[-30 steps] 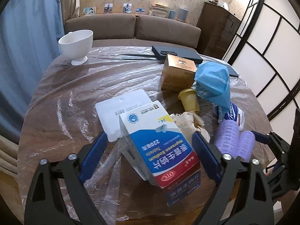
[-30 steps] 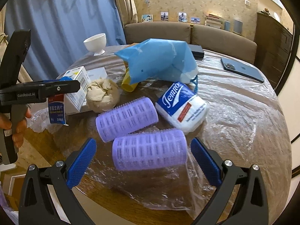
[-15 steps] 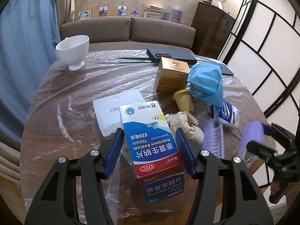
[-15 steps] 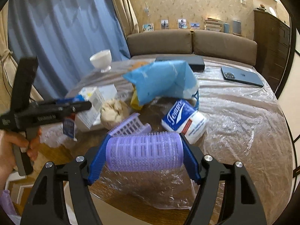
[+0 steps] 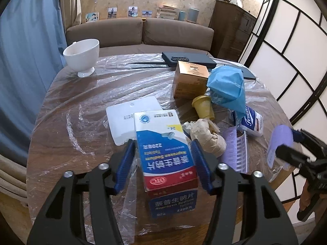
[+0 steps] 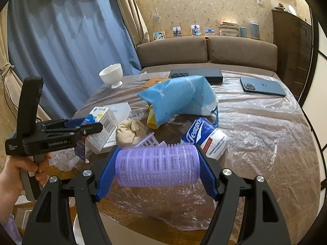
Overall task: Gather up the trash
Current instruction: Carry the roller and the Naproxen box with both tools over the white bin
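A blue, white and red medicine box [image 5: 163, 143] rests tilted at the table's near edge, between the pads of my left gripper [image 5: 163, 163]. Those jaws are opening, and a gap shows beside the left pad. My right gripper [image 6: 157, 163] is shut on a purple hair roller [image 6: 157, 166], held crosswise above the table; the left wrist view shows that roller [image 5: 280, 140] at the right. A second purple roller [image 5: 235, 149] lies on the film next to a crumpled tissue ball [image 5: 206, 134], a Tempo tissue pack [image 5: 251, 120], a yellow cup [image 5: 202, 107] and a blue bag [image 5: 226, 87].
The round table [image 6: 265, 132] is covered in clear plastic film. On it stand a white bowl [image 5: 81, 53], a brown carton [image 5: 190, 79], a white card [image 5: 130, 118], a black case [image 6: 196, 74] and a blue phone [image 6: 261, 86]. A sofa stands behind; a person's hand [image 6: 12, 173] holds the left gripper.
My right gripper shut on the nearer purple roller and lifted it off the table. My left jaws closed in on the medicine box, then eased apart a little.
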